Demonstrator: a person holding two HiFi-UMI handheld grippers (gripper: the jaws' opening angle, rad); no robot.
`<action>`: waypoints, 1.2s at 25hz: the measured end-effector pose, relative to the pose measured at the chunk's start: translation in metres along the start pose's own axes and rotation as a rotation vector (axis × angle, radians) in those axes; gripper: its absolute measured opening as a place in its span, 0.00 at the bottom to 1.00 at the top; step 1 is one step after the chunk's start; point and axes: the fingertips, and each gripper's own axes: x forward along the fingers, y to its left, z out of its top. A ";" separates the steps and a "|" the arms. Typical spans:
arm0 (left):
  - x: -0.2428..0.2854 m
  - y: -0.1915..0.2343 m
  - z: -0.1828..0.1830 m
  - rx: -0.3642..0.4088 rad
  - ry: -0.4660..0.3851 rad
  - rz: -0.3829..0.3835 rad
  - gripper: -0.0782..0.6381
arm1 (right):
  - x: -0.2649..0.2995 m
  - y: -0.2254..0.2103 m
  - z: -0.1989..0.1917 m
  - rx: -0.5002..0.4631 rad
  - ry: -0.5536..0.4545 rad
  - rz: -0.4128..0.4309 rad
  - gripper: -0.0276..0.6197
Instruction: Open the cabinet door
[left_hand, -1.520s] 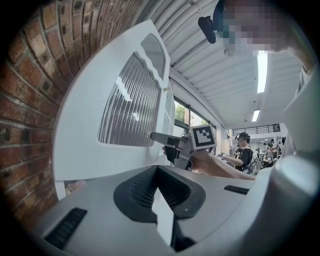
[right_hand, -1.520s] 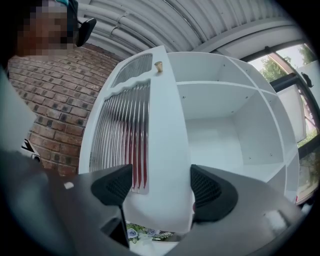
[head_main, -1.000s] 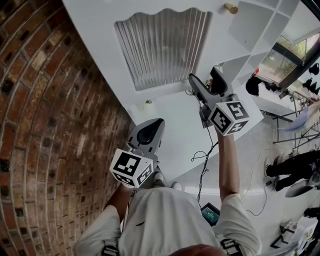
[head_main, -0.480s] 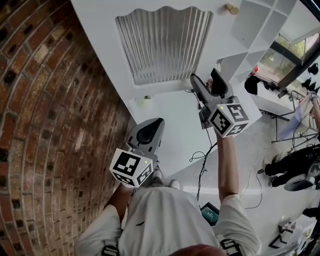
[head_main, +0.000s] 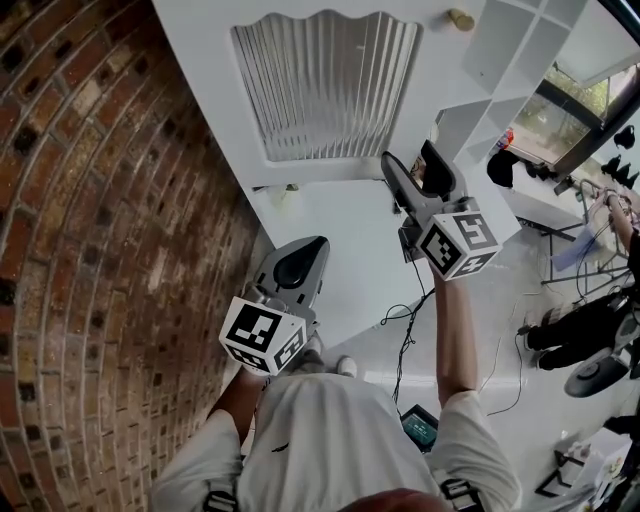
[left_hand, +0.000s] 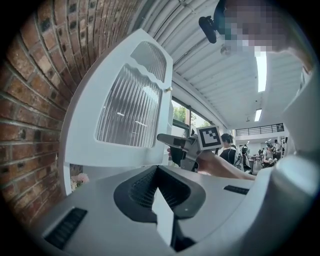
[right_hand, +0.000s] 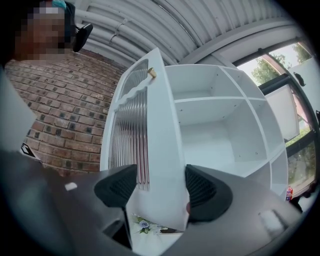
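Observation:
The white cabinet door (head_main: 330, 100) with a ribbed glass panel stands swung open, its brass knob (head_main: 461, 18) near the free edge. My right gripper (head_main: 408, 155) straddles that free edge. In the right gripper view the door (right_hand: 155, 150) runs between the jaws of the right gripper (right_hand: 161, 187). They stand wide and have just been closing a little. The right finger (right_hand: 200, 192) lies close against the door's inner side. Behind it the shelves (right_hand: 220, 125) are bare. My left gripper (head_main: 298, 265) hangs lower left, shut and empty, away from the door. The left gripper (left_hand: 160, 200) faces the door panel (left_hand: 130, 110).
A brick wall (head_main: 90, 250) runs along the left, close behind the open door. Cables (head_main: 405, 320) trail on the pale floor below the cabinet. People and equipment (head_main: 590, 330) stand at the right. A small bunch of flowers (right_hand: 142, 225) lies low by the door.
The door sits slightly higher in the head view and my right gripper has shifted a little to the right along with its edge. The left gripper looks unmoved in the picture.

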 end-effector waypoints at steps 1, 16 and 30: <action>-0.001 -0.001 0.000 0.000 0.000 0.001 0.12 | -0.002 0.001 0.000 -0.003 0.001 0.000 0.52; -0.014 -0.023 -0.004 -0.004 0.000 0.000 0.12 | -0.037 0.021 0.003 -0.029 0.000 0.003 0.47; -0.013 -0.047 -0.004 0.001 -0.003 -0.006 0.12 | -0.068 0.034 0.007 -0.051 -0.010 -0.002 0.37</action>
